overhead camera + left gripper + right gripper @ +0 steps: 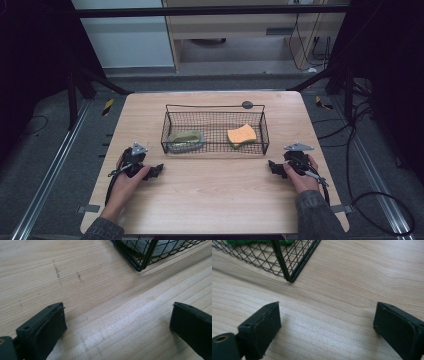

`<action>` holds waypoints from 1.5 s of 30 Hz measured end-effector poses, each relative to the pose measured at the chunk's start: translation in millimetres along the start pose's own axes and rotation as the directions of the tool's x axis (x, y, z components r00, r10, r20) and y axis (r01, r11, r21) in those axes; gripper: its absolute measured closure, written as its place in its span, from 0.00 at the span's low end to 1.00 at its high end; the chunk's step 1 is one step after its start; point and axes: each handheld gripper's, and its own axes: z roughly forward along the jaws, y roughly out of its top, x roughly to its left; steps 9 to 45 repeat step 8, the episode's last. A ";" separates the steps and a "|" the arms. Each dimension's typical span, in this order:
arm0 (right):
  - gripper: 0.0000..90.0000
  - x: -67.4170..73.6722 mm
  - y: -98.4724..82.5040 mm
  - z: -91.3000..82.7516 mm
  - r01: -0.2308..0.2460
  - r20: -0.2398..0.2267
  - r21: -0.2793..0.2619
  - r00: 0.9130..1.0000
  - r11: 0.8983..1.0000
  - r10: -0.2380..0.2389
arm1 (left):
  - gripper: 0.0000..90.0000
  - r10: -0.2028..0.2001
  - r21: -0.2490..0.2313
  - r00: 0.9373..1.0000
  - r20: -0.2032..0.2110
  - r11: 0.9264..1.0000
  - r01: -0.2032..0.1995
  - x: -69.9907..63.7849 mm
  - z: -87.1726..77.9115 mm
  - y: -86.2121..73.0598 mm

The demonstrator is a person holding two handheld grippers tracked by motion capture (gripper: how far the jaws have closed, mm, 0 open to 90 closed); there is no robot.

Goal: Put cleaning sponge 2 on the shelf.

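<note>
The left gripper [156,171] and right gripper [272,167] rest low on the pale wooden table [210,200], just in front of the wire basket [215,149], one off each front corner. Both are released, jaws spread wide with only bare wood between them. The basket is black mesh, rectangular, with a thin handle bar along its back edge. Inside it, toward the left end, sits a grey-green dish [186,140]; toward the right end leans an orange sponge [241,135] with a green underside. Behind the basket a small dark disc [247,105] lies on the table.
</note>
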 end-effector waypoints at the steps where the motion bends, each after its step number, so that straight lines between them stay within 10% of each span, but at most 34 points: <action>1: 0.08 0.5 0.1 0.1 0.005 -0.003 0.002 1.000 1.000 -0.005 | 0.00 0.000 0.000 1.000 0.000 1.000 0.000 0.0 0.0 0.0; 45: 0.04 1.5 -0.2 0.2 -0.019 0.015 0.010 1.000 1.000 0.019 | 0.00 0.003 0.002 1.000 0.000 1.000 -0.003 0.2 -0.2 0.0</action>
